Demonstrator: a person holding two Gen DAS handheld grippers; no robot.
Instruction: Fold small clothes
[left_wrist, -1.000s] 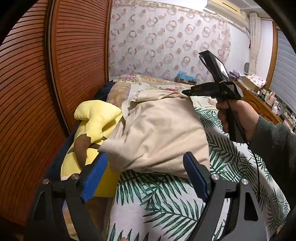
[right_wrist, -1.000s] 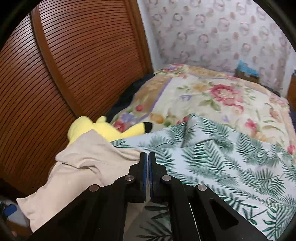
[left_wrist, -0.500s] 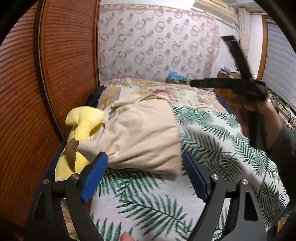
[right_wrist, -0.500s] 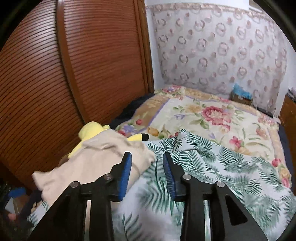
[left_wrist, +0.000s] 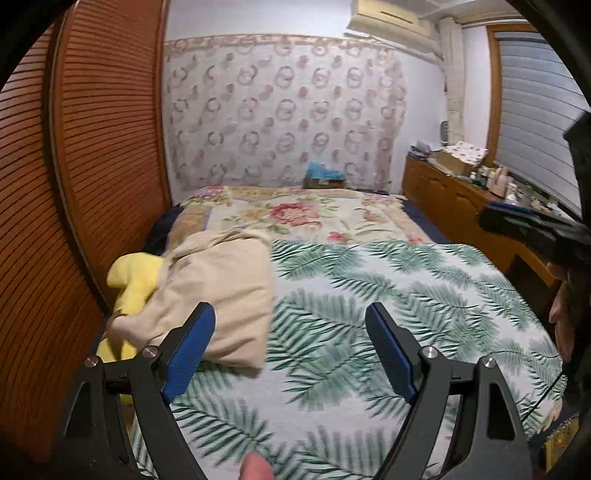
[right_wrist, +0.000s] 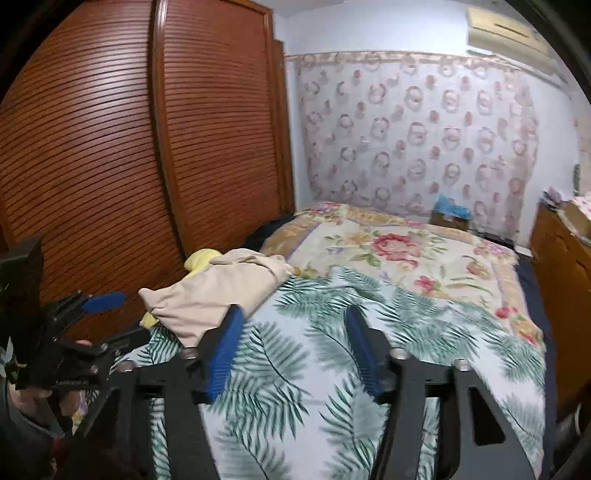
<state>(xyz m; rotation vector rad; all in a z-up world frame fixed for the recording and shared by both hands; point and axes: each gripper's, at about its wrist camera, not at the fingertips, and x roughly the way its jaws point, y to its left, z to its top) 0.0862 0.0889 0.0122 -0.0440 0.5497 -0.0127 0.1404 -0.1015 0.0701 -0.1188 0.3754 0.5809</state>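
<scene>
Garment (left_wrist: 218, 291) is out of both grippers now, lying as a beige bundle at the left edge of the bed (left_wrist: 406, 295), left of centre in the left wrist view, partly draped over a yellow plush toy (left_wrist: 135, 277) that sits against the slatted wooden wardrobe doors (left_wrist: 92, 184).

What changed: a second ago the right gripper (right_wrist: 291, 347) had its blue pads pressed flat together right over the cloth, half a second ago it was cracked open, and now it's spread wide with nothing between the fingers. The left gripper (left_wrist: 290, 350) was already spread and is the same now, also empty. Both cameras have pulled back and up too, so the beige piece looks smaller and more of the palm-leaf bedspread (right_wrist: 332, 369) shows.

My read: the piece has been let go and set aside at the side of the bed. It looks roughly folded, more a soft lump than a crisp rectangle. So this one's probably done, and the next move would be grabbing another item, though I can't see any other loose clothes in either view.

Writing and brands: nothing readable. There's some tiny pale lettering on the left gripper's body at the lower left of the right wrist view, but it's too small and blurry to make out.
</scene>
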